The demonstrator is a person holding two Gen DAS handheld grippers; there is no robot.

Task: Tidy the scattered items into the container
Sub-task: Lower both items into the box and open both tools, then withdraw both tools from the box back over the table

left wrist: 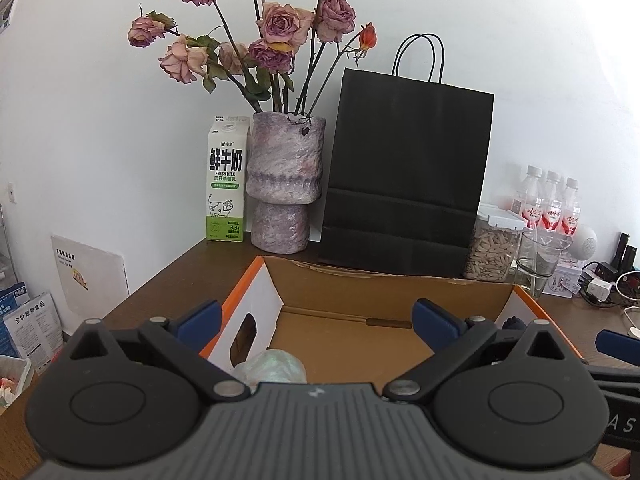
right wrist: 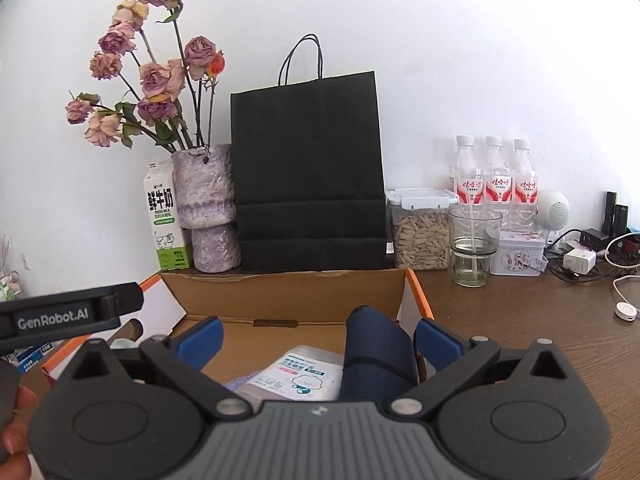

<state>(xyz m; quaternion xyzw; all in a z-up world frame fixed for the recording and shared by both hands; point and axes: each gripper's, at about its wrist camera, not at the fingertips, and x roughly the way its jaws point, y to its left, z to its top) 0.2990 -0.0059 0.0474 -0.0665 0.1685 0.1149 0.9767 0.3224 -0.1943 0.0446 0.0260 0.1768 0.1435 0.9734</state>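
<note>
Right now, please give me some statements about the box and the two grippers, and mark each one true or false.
1. The left gripper is open and holds nothing. True.
2. The cardboard box is empty. False: a white packet and a dark blue item lie inside.
3. The black paper bag stands behind the box. True.
4. The milk carton lies on its side. False: it stands upright beside the vase.
5. The right gripper is shut. False: its fingers are apart.

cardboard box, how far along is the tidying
The cardboard box already holds a white tissue pack, a navy pouch and a pale crumpled bag. Both the left gripper and the right gripper are open and empty over the box. No loose items left to collect are clearly visible; the table's back row looks like standing decor.
</note>
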